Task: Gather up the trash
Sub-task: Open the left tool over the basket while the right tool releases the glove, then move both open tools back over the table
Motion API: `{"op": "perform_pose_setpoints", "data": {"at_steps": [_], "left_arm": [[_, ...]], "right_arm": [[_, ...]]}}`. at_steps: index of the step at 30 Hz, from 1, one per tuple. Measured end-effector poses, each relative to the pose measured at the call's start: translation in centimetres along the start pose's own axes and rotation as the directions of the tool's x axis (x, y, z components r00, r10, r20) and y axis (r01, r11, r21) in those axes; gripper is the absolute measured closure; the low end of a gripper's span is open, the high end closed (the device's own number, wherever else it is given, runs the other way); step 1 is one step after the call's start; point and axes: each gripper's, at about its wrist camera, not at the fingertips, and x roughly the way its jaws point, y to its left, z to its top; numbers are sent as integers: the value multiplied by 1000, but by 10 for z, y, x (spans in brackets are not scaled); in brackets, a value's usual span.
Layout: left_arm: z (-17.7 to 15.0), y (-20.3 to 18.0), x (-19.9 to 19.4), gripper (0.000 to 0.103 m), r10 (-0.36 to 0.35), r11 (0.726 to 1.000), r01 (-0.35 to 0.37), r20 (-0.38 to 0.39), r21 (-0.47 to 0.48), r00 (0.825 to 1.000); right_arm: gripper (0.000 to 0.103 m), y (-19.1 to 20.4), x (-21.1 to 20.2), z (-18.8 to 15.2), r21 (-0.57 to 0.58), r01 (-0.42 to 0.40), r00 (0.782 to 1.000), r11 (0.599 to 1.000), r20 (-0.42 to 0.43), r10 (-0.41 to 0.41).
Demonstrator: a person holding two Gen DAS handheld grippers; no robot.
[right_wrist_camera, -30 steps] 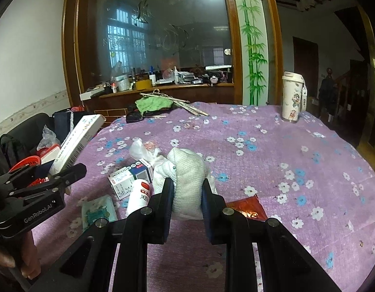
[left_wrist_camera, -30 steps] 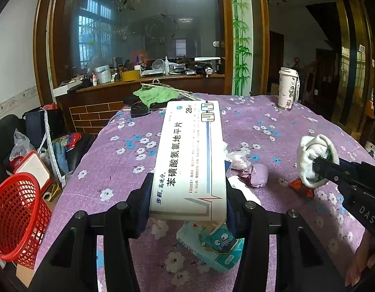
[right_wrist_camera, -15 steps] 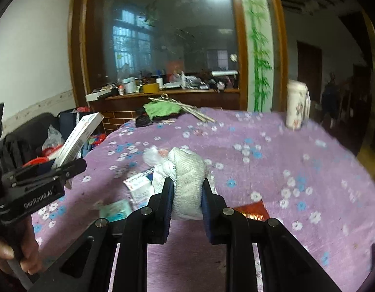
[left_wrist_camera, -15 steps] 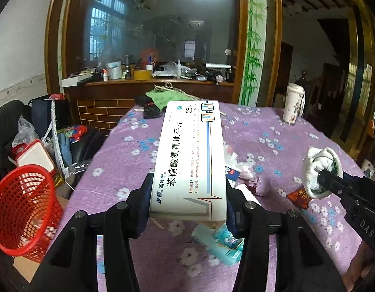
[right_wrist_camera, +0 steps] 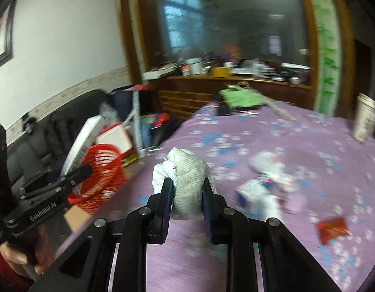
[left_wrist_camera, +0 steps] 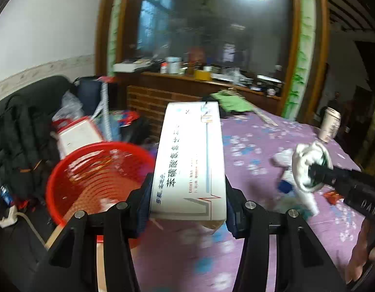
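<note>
My left gripper [left_wrist_camera: 187,194] is shut on a long white medicine box [left_wrist_camera: 191,155] with blue Chinese print, held at the table's left edge, next to the red mesh basket [left_wrist_camera: 95,170] on the floor. My right gripper [right_wrist_camera: 186,189] is shut on a wadded white cloth [right_wrist_camera: 187,175], above the purple flowered tablecloth [right_wrist_camera: 260,131]. The cloth also shows in the left wrist view [left_wrist_camera: 309,163], and the box [right_wrist_camera: 80,143] and basket [right_wrist_camera: 100,168] in the right wrist view.
Loose trash lies on the table: a small blue-and-white box [right_wrist_camera: 250,192], a crumpled wrapper [right_wrist_camera: 267,160], a red packet [right_wrist_camera: 333,226]. A tall cup [right_wrist_camera: 364,119] and green cloth [right_wrist_camera: 240,97] stand at the far side. A black sofa [left_wrist_camera: 22,126] with bags is left.
Both grippers have swung left with their loads. The left gripper and box are now beside the red basket, which looms much closer.
</note>
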Motion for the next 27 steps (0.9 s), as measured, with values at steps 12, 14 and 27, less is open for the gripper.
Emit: {"op": "perform_pose_setpoints", "data": {"at_steps": [12,14,27], "left_arm": [[-13,109,20,54,118,981,-129,-81,-146,990],[-16,119,17,54,129,977,-141,-78,-161,989],[-13,109,16,46,115,979,-127,-85,-157,990]], "right_arm": [[74,116,99,43,-81,-225,969,971,-119,215],[72,128,117,45,-80,-247,961,966,-145,234],[50,105,100,42,-87,-203,977,975,-80,196]]}}
